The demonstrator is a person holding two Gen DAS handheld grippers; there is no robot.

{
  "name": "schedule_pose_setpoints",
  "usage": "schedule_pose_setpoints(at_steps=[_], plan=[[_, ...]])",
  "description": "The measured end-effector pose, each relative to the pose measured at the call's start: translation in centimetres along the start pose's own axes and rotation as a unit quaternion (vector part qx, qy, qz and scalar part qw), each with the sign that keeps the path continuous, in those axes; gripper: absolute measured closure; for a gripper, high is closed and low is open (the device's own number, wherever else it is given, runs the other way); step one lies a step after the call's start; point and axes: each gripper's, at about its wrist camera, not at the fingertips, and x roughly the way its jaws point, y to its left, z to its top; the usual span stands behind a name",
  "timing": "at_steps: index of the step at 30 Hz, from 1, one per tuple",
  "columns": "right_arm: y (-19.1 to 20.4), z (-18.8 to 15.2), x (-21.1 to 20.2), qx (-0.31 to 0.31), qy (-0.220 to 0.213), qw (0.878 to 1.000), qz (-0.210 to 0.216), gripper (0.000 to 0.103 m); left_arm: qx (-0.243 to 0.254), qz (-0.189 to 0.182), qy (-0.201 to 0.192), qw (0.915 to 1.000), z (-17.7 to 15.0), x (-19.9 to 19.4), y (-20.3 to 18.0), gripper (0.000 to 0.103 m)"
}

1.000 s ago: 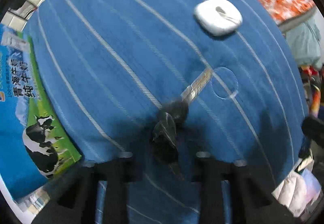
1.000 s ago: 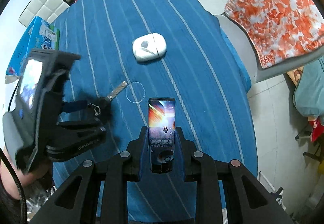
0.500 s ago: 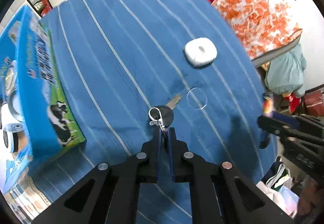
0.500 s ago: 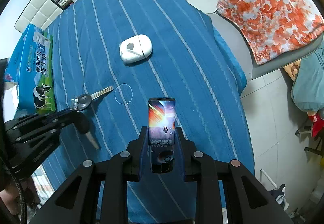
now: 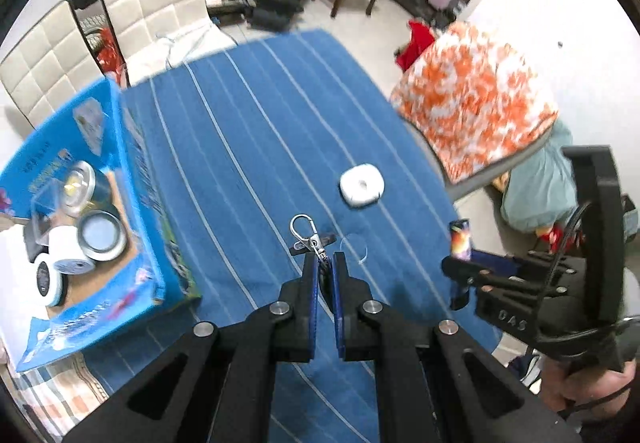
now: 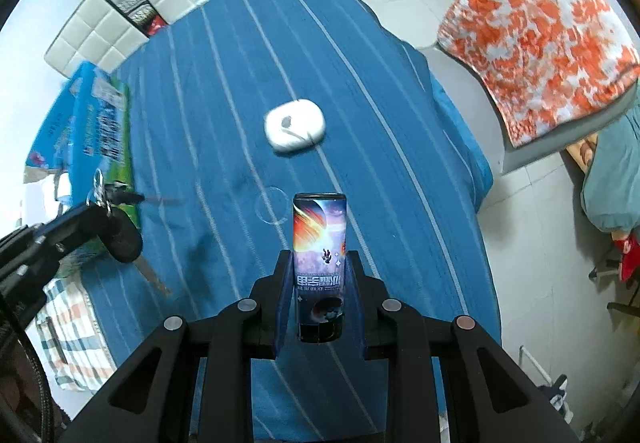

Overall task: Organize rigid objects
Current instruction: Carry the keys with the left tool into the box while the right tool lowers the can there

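The keys (image 5: 310, 239) are pinched in the left tool (image 5: 324, 257) above the tabletop (image 5: 256, 147). The tube (image 6: 319, 243) is clamped upright in the right tool (image 6: 319, 283). Both are judged bound for the box (image 5: 132, 203) (already part filled), so a carry leftward and a release are called for.

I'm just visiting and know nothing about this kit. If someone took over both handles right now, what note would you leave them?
Left gripper: shut on the key bunch, lifted off the blue cloth.
Right gripper: shut on the space-print tube, held upright above the cloth.
Blue carton: at the cloth's left edge, already holding tins and tape rolls.
Left on the cloth: white case and a clear ring.
Likely next: drop both held items in the carton.
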Motion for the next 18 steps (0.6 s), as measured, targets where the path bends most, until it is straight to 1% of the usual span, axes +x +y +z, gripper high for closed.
schedule_pose_setpoints(at_steps=[6, 7, 10, 12, 14, 15, 16, 18], plan=[[5.2, 1.5, -5.1, -0.049, -0.043, 0.998, 0.026, 0.076, -0.034, 0.003, -0.070, 0.9969, 0.9, -6.1, 2.6, 0.098], [6.4, 1.7, -5.9, -0.059, -0.050, 0.997, 0.032, 0.076, -0.040, 0.006, -0.085, 0.9956, 0.9, -7.5, 3.6, 0.098], [10.3, 2.3, -8.0, -0.087, -0.071, 0.992, 0.052, 0.076, -0.059, 0.020, -0.110, 0.9920, 0.7, -10.2, 6.4, 0.098], [12.9, 2.4, -8.7, -0.105, -0.080, 0.989, 0.063, 0.076, -0.073, 0.034, -0.121, 0.9894, 0.2, -11.6, 8.3, 0.098], [16.7, 2.6, -8.8, -0.126, -0.085, 0.986, 0.075, 0.076, -0.088, 0.045, -0.124, 0.9873, -0.5, -12.8, 11.0, 0.098], [17.9, 2.5, -8.7, -0.132, -0.085, 0.984, 0.079, 0.076, -0.096, 0.050, -0.128, 0.9858, -0.8, -13.1, 12.0, 0.098], [20.0, 2.5, -8.3, -0.140, -0.085, 0.983, 0.088, 0.076, -0.104, 0.054, -0.128, 0.9849, -1.3, -13.4, 13.1, 0.098], [22.6, 2.7, -7.2, -0.152, -0.079, 0.980, 0.098, 0.076, -0.126, 0.065, -0.122, 0.9824, -2.3, -13.4, 16.0, 0.098]])
